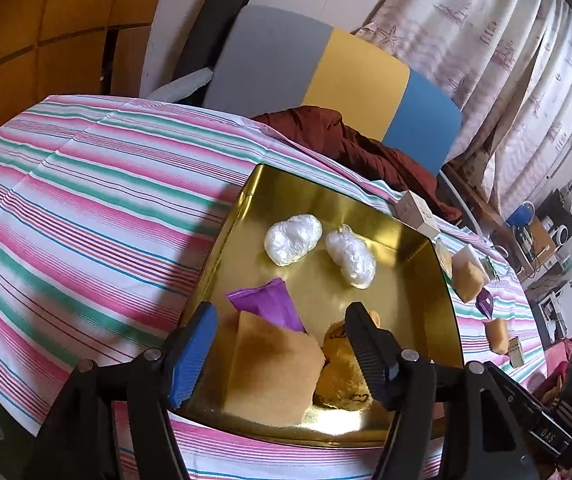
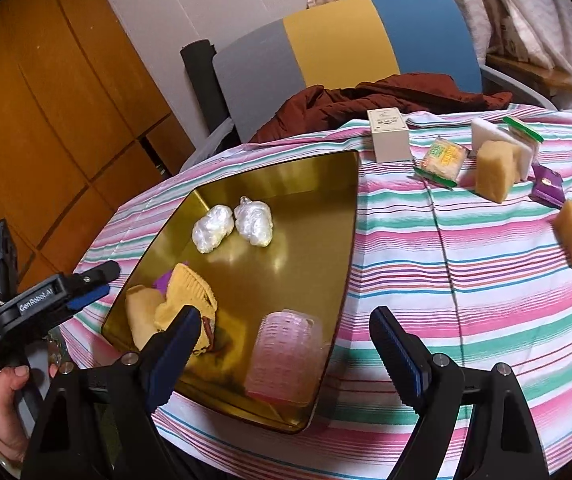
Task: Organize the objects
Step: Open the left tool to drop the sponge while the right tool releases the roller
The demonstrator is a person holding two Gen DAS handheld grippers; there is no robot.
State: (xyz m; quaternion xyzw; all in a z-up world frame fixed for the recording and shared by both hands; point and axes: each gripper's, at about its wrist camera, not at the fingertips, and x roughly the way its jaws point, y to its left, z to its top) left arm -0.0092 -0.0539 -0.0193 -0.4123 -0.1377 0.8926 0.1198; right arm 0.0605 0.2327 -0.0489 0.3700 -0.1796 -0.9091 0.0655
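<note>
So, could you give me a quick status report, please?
Both grippers open, empty. Gold tray part-filled. Sponges, packets, box on cloth. Nothing in the way.

Both wrist views look down, close, sharing gold tray [image 1: 426, 264] [image 2: 277, 176]

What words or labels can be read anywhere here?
"GenRobot.AI": white print on the black left gripper body, right wrist view.
"DAS": small plate on black gear at the left wrist view's lower right.
White cardboard box: print too small.
Green-edged snack packet: print blurred.
</note>
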